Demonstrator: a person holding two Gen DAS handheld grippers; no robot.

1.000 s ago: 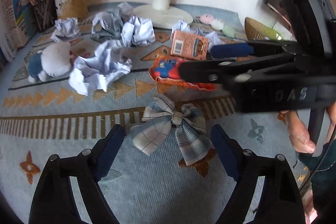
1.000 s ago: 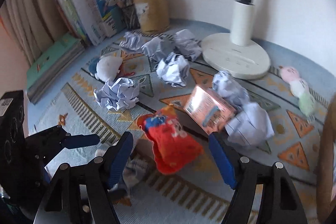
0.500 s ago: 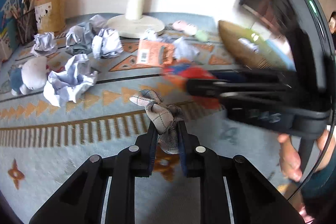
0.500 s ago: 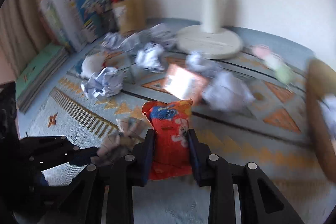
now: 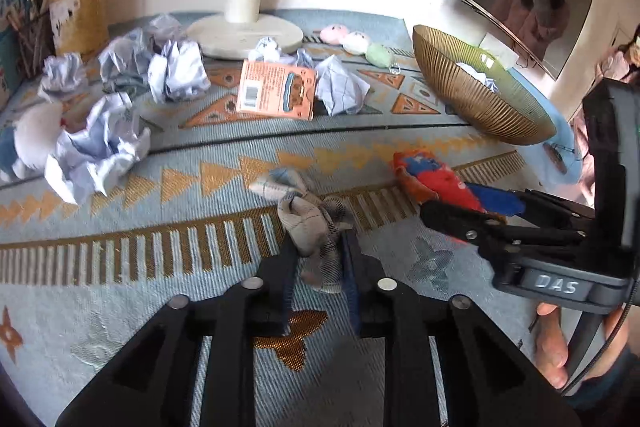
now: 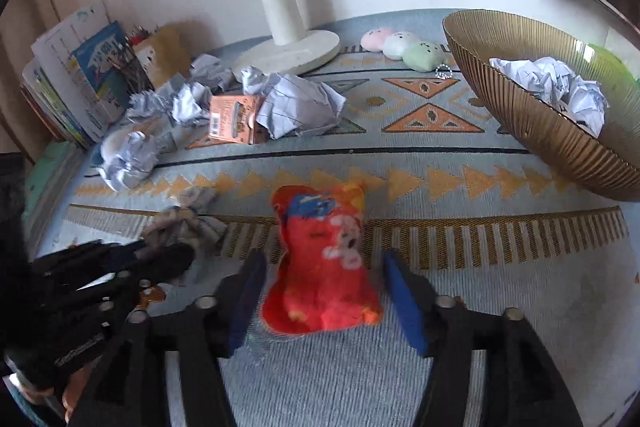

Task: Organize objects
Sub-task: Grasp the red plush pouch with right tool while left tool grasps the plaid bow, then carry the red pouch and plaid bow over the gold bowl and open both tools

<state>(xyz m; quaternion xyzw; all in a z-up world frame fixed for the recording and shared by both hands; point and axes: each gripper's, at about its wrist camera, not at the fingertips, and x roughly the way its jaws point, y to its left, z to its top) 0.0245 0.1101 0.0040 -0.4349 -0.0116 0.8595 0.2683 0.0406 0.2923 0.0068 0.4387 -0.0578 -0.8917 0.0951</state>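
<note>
Between the right gripper's (image 6: 324, 291) opening fingers lies the red pouch (image 6: 324, 263), unpinched.

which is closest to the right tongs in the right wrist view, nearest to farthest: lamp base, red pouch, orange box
1. red pouch, lying between the right tongs, which are opening.
2. orange box, farther back, left.
3. lamp base, farthest, by the wall.

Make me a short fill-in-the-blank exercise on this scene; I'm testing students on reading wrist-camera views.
1. The left gripper pinches the plaid fabric ____.
2. The red and orange printed pouch lies between the opening jaws of the ____ gripper.
3. Crumpled white paper already sits inside the ribbed golden ____.
4. The orange barcoded card lies on the patterned ____.

Missing words: bow; right; bowl; rug
</note>
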